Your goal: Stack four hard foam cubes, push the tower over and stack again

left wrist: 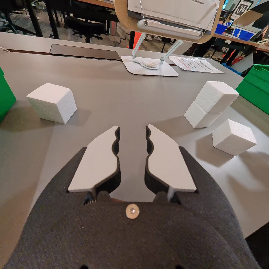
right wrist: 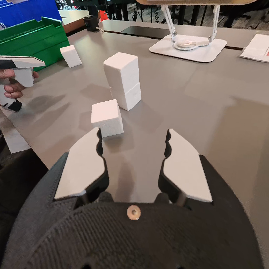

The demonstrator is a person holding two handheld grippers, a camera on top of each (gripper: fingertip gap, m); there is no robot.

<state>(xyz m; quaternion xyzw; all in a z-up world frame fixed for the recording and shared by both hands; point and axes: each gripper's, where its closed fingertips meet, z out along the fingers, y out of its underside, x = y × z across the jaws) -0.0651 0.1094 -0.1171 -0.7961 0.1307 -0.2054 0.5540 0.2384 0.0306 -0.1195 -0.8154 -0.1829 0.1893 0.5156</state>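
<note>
Several white foam cubes stand on a grey table [left wrist: 131, 94]. In the left wrist view one cube [left wrist: 52, 101] sits far left, a stack of two cubes [left wrist: 209, 103] stands at the right, and a single cube [left wrist: 232, 136] lies nearer. My left gripper [left wrist: 133, 128] is open and empty above bare table between them. In the right wrist view my right gripper [right wrist: 133, 131] is open and empty; its left fingertip is just in front of the single cube [right wrist: 107, 117]. The stack [right wrist: 123, 80] stands behind it, and the far cube [right wrist: 71, 56] is near a green bin. The left gripper [right wrist: 21, 64], held by a hand, shows at left.
A white stand [left wrist: 150, 67] carries a board with papers at the table's far side. A sheet in a plastic sleeve [left wrist: 195, 64] lies to its right. Green bins [left wrist: 256, 87] stand at both table ends [right wrist: 32, 42]. A black device [right wrist: 91, 22] sits at the far left corner. The single cube [right wrist: 107, 117] sits 6 centimeters or so from the ends of my right fingers. It is also in sight in the left wrist view [left wrist: 250, 133]. The stack [right wrist: 123, 80] is closer to my right gripper, around 11 centimeters from its tips; the left tips are 20 centimeters off.
</note>
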